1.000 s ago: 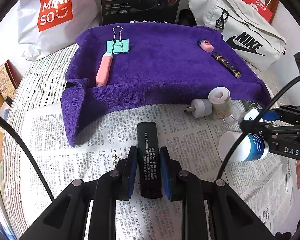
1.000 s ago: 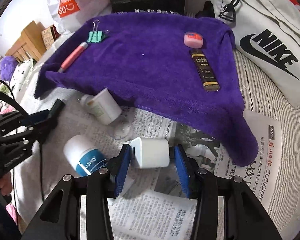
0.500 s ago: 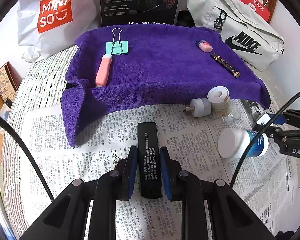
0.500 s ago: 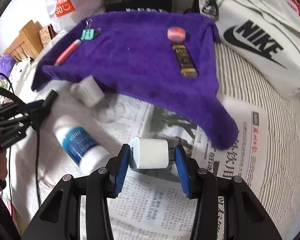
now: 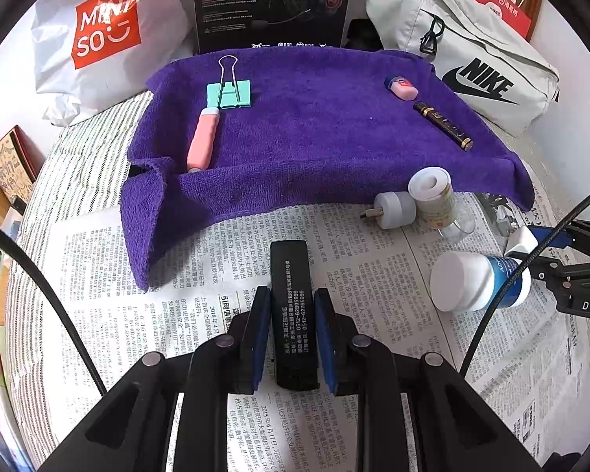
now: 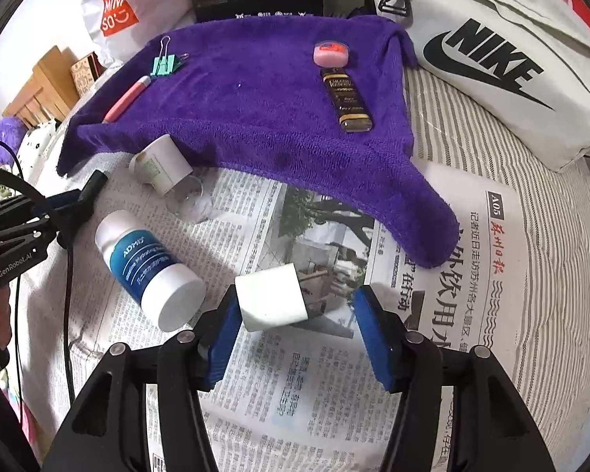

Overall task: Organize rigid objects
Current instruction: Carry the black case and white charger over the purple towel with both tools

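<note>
Two grippers work over the newspaper [image 5: 137, 275]: the left gripper [image 5: 293, 316] clamps a black lighter [image 5: 294, 314], likely bound for the purple towel [image 5: 314, 145]; the right gripper [image 6: 297, 328] gapes wide, the white charger [image 6: 271, 301] leaning on its left pad.

We see a bed with a striped cover [image 6: 472, 118]. On it lie a spread newspaper [image 5: 373, 244], a purple towel [image 5: 314, 137] partly over the paper, a white Nike bag [image 6: 491, 59], a Miniso bag [image 5: 106, 27] and a black box [image 5: 271, 0].
</note>
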{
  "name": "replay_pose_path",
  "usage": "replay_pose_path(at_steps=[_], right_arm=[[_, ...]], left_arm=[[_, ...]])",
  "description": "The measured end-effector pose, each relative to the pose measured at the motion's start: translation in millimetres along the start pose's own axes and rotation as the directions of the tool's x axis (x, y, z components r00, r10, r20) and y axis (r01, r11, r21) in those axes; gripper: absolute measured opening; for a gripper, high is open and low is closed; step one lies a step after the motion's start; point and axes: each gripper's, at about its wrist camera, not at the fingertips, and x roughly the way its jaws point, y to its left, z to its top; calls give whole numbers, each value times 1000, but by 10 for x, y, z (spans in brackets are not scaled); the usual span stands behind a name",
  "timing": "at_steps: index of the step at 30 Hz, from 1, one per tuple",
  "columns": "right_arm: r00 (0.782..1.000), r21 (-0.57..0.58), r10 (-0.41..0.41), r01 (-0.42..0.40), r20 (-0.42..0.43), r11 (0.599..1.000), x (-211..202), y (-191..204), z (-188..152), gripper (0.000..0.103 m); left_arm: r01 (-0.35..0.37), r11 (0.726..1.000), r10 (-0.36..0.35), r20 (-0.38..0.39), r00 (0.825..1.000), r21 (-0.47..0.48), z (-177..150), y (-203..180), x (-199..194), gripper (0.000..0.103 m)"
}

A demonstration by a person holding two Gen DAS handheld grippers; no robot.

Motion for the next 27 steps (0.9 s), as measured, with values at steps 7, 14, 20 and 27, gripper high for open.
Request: replay_pose_path(at_steps=[7,14,20,27], right_arm=[[1000,-53,-17,19,23,998,32,150,30,45],[1000,-47,6,-5,13,999,-19,116,7,45],[1000,-25,7,-7,16,1000,-16,102,-19,45],[999,9,26,-26,35,1000,-95,20,-60,45]], left_arm=[[1,1000,-1,3,1000,-5,-6,1,1,22],[37,998,-36,8,999,-45,-29,70,-17,21],[44,998,-44,8,999,-47,-41,86,-17,21],[-10,1000,10,-20,1000,4,1,-16,14,21]])
